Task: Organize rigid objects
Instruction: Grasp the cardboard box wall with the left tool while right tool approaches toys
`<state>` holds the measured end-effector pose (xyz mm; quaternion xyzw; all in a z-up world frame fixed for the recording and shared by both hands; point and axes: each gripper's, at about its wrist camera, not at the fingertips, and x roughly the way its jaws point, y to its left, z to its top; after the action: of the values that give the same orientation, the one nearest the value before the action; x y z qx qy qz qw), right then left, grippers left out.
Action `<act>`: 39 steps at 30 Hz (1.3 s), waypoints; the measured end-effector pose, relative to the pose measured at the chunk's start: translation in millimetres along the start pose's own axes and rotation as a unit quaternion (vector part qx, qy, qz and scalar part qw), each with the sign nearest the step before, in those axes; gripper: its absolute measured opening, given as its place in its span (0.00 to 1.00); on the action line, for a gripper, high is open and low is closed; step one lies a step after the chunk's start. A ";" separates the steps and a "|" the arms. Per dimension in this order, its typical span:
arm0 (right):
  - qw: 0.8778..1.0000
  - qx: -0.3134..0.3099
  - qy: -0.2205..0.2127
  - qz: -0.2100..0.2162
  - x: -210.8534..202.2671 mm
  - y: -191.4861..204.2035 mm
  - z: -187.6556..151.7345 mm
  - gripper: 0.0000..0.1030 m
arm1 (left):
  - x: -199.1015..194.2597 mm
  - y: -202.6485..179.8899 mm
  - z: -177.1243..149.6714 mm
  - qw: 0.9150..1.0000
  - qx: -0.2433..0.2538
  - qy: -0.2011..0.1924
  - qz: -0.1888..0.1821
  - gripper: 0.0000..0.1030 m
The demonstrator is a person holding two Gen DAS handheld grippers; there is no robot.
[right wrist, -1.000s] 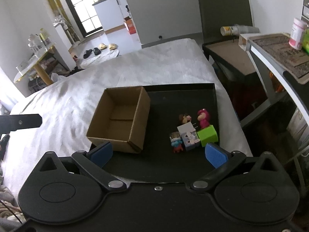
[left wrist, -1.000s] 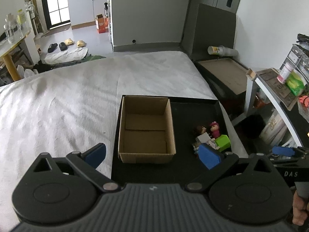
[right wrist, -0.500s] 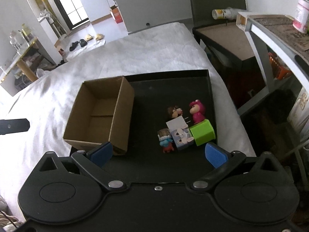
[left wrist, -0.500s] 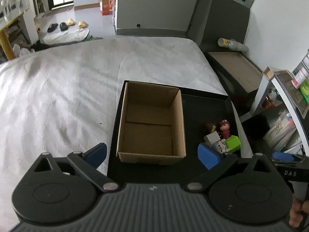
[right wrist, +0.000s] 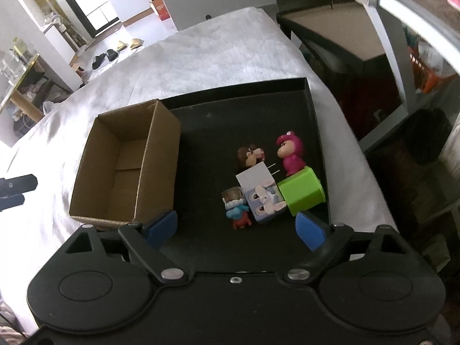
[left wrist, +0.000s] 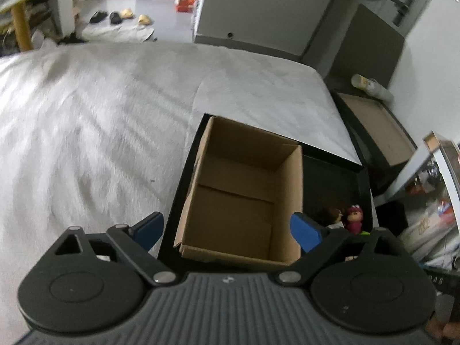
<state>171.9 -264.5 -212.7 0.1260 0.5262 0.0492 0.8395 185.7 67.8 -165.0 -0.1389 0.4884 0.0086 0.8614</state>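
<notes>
Cardboard box (right wrist: 126, 166) empty on black tray (right wrist: 247, 97); toy figures (right wrist: 273, 184) clustered beside.

Both wrist views are being aimed steeply downward from close above, the cardboard box (left wrist: 238, 198) (right wrist: 126, 169) and black tray (left wrist: 333, 178) (right wrist: 253, 109) being shared between them.

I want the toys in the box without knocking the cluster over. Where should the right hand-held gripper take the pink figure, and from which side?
Probably around the pink figure at its narrower body, below the big head, coming from above. It stands upright at the cluster's far end; the green block touches its base on the near side and the brown-haired figure stands apart beside it, so a top approach suits.
</notes>
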 end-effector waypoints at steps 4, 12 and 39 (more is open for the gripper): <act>1.000 0.023 0.016 0.011 15.0 -9.2 1.5 0.80 | 15.2 15.2 -4.4 0.999 -0.042 0.017 0.001 0.83; 0.996 0.074 0.041 0.023 50.7 -24.4 5.2 0.70 | 45.6 41.8 -17.9 0.994 -0.097 0.046 0.011 0.62; 0.972 0.227 0.045 -0.037 110.1 -51.8 -3.9 0.65 | 87.1 69.6 -37.2 0.989 -0.143 0.035 -0.005 0.19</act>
<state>214.4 -290.1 -323.8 0.2913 0.5649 -0.0968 0.7660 189.5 114.9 -272.6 -0.2637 0.5117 0.0692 0.8148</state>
